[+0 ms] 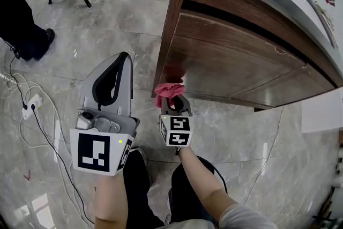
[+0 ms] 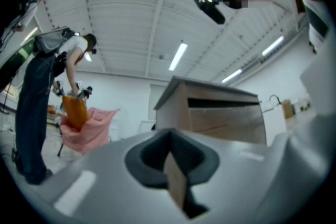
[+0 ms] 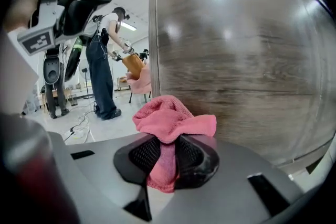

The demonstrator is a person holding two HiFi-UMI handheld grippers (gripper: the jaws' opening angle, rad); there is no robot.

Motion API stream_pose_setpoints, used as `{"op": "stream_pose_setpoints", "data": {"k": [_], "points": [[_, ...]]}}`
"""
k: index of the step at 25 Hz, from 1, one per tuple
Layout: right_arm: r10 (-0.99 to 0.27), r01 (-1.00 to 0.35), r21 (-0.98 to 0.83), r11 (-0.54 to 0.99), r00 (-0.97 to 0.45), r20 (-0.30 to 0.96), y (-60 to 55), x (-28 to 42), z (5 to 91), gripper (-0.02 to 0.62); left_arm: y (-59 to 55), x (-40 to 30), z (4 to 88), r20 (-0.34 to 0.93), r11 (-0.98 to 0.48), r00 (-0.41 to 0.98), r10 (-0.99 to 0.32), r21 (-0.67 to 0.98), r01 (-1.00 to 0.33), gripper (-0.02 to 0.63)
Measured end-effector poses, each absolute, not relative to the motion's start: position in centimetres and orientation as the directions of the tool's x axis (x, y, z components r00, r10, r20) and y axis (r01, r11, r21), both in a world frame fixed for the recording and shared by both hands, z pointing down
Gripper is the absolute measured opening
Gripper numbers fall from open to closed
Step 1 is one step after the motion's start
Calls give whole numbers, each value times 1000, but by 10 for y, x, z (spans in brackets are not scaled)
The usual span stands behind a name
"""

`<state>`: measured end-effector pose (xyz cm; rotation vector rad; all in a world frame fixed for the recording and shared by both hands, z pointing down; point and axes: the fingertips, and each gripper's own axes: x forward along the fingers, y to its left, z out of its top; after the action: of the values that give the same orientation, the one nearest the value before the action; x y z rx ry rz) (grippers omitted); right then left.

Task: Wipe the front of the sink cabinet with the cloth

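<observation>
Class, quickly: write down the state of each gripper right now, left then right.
Left gripper: shut, holding nothing.
Right gripper: shut on the pink cloth.

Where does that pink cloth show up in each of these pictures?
Head view: centre, cloth by the cabinet's lower left corner.
Left gripper view: not in it.
Right gripper view: low centre, between the fingers.
Shared landmark: the wooden cabinet.
</observation>
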<state>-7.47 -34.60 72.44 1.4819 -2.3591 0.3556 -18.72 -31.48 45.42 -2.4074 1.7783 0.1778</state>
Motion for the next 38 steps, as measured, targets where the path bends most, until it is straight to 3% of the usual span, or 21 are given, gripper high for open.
{"op": "stream_pose_setpoints", "data": {"k": [15, 25, 38], "points": [[-849, -894, 53, 445, -403, 341, -322, -40, 588, 64, -314, -166, 469, -6, -395, 395, -919, 42, -918, 5], [-851, -911, 37, 412, -370, 372, -270, -10, 444, 64, -270, -144, 361, 74, -442, 446, -892, 61, -895, 5], [-902, -944, 55, 327, -294, 317, -227, 38, 268, 64, -227, -135, 210, 78, -442, 445, -892, 47, -896, 5]]}}
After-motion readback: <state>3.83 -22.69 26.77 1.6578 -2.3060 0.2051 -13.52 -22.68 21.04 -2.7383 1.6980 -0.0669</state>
